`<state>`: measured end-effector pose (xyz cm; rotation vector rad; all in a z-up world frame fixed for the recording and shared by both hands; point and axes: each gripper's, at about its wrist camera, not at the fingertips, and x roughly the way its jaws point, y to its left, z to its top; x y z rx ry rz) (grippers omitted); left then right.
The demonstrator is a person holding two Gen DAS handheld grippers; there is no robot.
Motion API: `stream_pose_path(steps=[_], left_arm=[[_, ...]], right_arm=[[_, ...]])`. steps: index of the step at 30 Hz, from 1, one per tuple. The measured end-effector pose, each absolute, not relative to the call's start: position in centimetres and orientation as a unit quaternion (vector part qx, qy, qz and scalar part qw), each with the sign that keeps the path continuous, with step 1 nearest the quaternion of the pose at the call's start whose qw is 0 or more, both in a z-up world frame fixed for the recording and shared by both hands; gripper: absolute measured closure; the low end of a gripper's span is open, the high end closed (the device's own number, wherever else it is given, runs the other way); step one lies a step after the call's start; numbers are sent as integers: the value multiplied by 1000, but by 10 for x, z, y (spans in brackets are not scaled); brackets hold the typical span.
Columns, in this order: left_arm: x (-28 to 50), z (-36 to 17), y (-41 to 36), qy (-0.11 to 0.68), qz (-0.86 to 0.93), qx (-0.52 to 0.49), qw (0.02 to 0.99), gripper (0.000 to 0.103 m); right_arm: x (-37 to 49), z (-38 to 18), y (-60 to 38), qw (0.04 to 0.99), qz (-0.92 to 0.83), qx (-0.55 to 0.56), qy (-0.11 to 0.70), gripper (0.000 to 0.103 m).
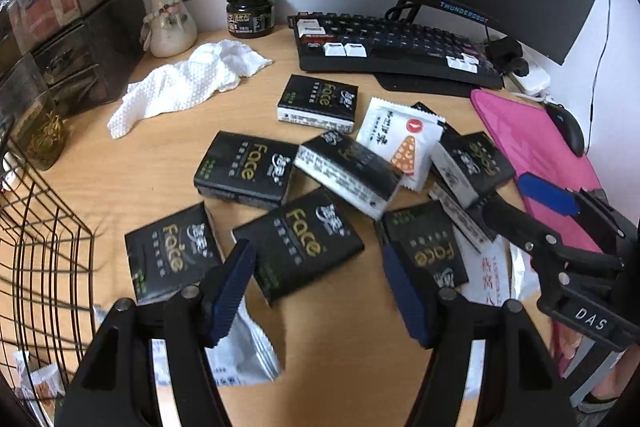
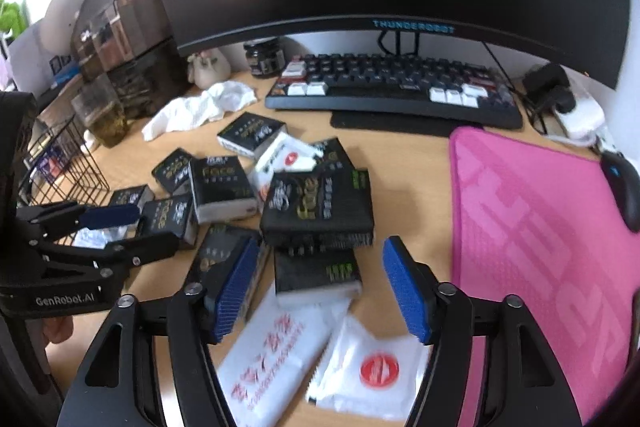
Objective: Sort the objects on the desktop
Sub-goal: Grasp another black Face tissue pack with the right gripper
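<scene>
Both hand-held grippers, left (image 1: 318,289) and right (image 2: 322,291), hang part-open and empty over the black tissue packs (image 1: 298,245) heaped mid-tabletop. Straddle one loose pack squarely, clear of neighbours, before closing; the wire basket (image 1: 44,247) waits at the left edge.

Bare desk (image 1: 120,163) left of the tissue packs (image 1: 298,245) — wire basket (image 1: 44,251) beyond
</scene>
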<state>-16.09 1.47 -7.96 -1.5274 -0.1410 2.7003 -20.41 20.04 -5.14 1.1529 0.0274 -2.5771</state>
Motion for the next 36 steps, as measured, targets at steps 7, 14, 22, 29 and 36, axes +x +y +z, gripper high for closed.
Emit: stream_pose_path(steps=[7, 14, 22, 29, 36], left_arm=[[-175, -85, 9, -45, 869, -493, 9, 28], [-177, -86, 5, -42, 870, -492, 1, 26], [-172, -98, -5, -50, 861, -507, -9, 26], [-174, -103, 0, -21, 863, -503, -24, 34], [-168, -101, 3, -22, 861, -507, -23, 35]], right_arm=[[-235, -56, 187, 155, -900, 405, 31, 33], [-255, -71, 183, 152, -892, 424, 36, 32], [-247, -72, 186, 155, -889, 429, 28, 40], [-231, -66, 188, 158, -892, 423, 24, 40], [-214, -57, 195, 159, -897, 412, 14, 40]])
